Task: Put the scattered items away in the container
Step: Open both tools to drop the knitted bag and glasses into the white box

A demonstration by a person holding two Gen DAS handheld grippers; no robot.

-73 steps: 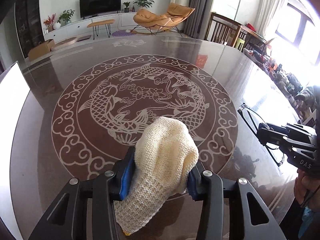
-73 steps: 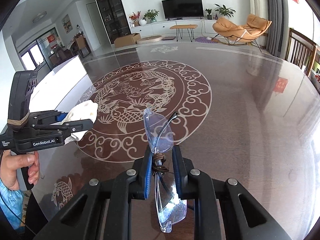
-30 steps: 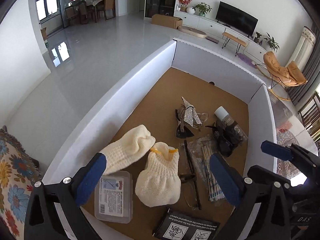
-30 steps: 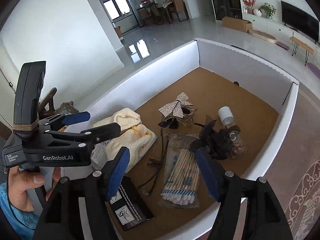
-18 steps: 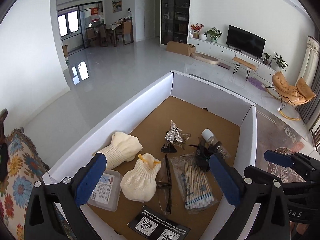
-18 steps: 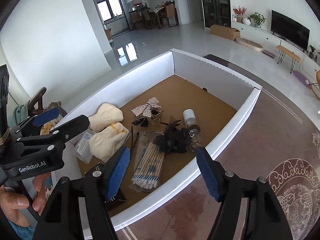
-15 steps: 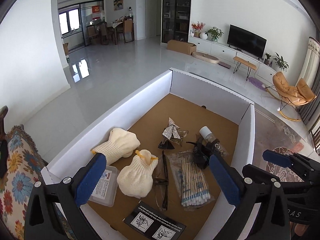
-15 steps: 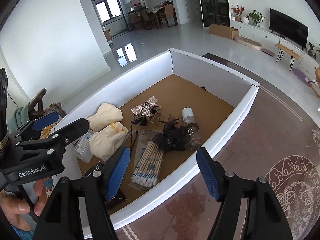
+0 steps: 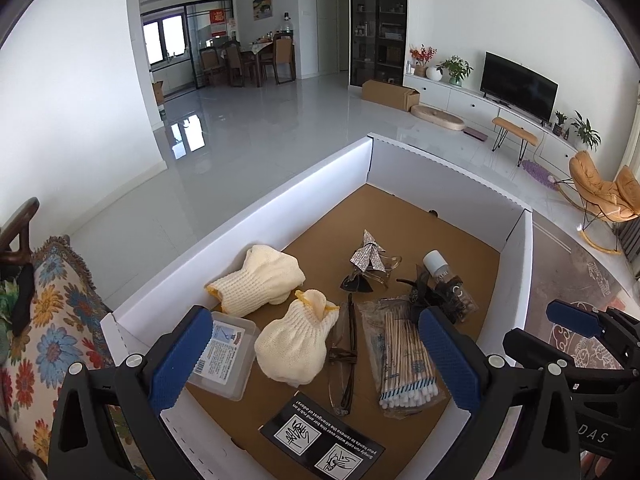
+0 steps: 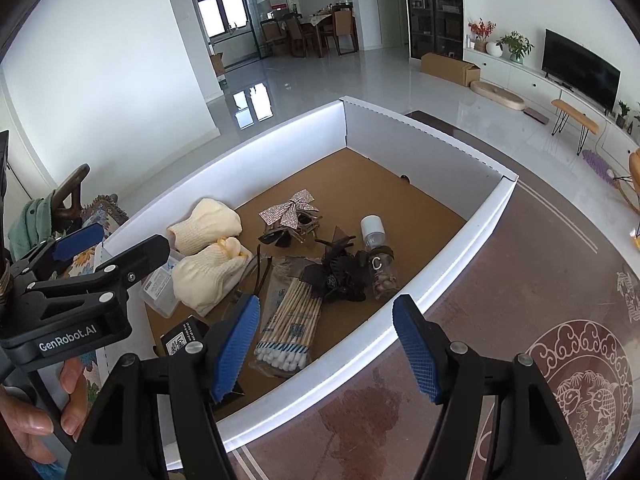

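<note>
With tongs [image 9: 312, 356] agape (both), box [image 9: 448, 172] full

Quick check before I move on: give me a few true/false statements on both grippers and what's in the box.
1. Both grippers are open and hold nothing. True: left gripper, right gripper.
2. Two knit gloves lie in the box. True.
3. The glasses lie on the table outside the box. False: they lie in the box, beside a glove.
4. The cotton swabs stand upright. False: the pack lies flat.
</note>
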